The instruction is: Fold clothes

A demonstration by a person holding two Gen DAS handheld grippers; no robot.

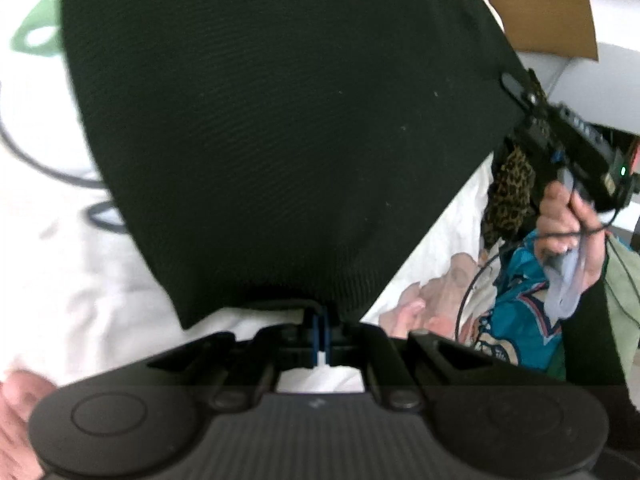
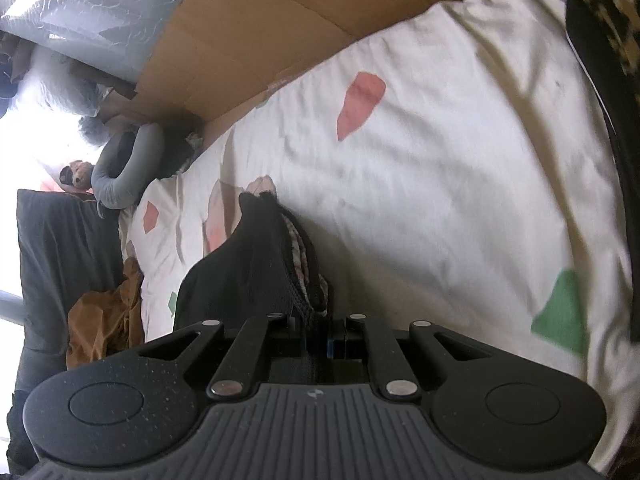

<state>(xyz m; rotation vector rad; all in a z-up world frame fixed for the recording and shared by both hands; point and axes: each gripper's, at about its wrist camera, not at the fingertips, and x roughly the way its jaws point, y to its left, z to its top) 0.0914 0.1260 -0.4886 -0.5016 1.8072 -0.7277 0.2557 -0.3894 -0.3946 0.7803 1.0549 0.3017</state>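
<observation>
A black garment [image 1: 280, 120] is held stretched above the bed [image 1: 72, 260], one edge pinched at each end. The jaws of the left gripper [image 1: 320, 334] are clenched on its lower edge; those of the right gripper [image 2: 318, 334] are clenched on a stitched hem of the same cloth. In the left wrist view the right gripper is seen at the garment's far corner, gripped by a hand [image 1: 568, 220]. Open white sheet [image 2: 440, 200] lies beyond, bounded by cardboard [image 2: 260, 40]; a pile of clothes [image 1: 516, 312] crowds one side.
</observation>
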